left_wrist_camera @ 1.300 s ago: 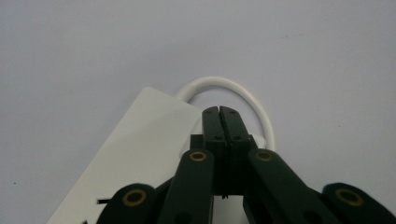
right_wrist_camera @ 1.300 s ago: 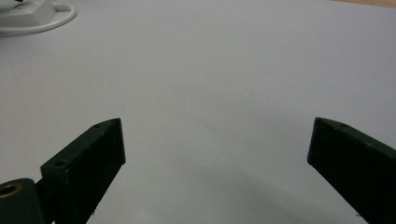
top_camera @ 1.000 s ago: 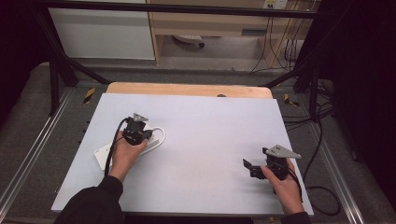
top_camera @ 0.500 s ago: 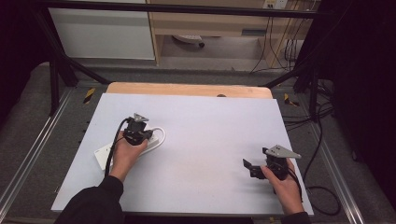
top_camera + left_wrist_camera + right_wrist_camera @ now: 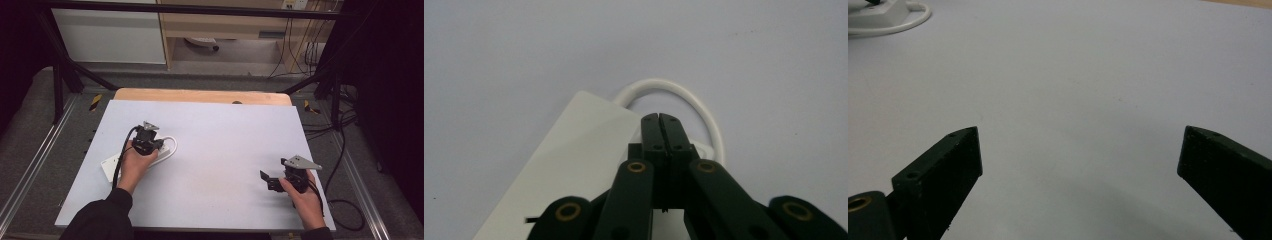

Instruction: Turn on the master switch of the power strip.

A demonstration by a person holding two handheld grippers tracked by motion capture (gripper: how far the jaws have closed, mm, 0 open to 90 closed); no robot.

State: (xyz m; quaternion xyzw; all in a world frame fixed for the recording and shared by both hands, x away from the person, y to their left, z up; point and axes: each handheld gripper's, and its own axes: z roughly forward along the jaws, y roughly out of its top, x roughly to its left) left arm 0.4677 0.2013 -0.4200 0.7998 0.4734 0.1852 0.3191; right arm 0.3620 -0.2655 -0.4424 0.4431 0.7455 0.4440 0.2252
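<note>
No change since earlier frame. Left gripper (image 5: 659, 117) jaws pressed together over white power strip (image 5: 574, 160), cable loop (image 5: 684, 92) beyond tips. Right gripper (image 5: 1080, 150) jaws spread, held low over table (image 5: 1073, 75).

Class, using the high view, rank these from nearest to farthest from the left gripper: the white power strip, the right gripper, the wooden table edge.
1. White power strip: directly under the left gripper.
2. Wooden table edge: at the far side.
3. Right gripper: near the right corner.

At your nine o'clock lies a white power strip (image 5: 111, 165) with a white looped cord (image 5: 704, 107). Your left gripper (image 5: 659, 117) and right gripper (image 5: 1080, 150) are black, on a pale grey-blue table (image 5: 225, 135).
</note>
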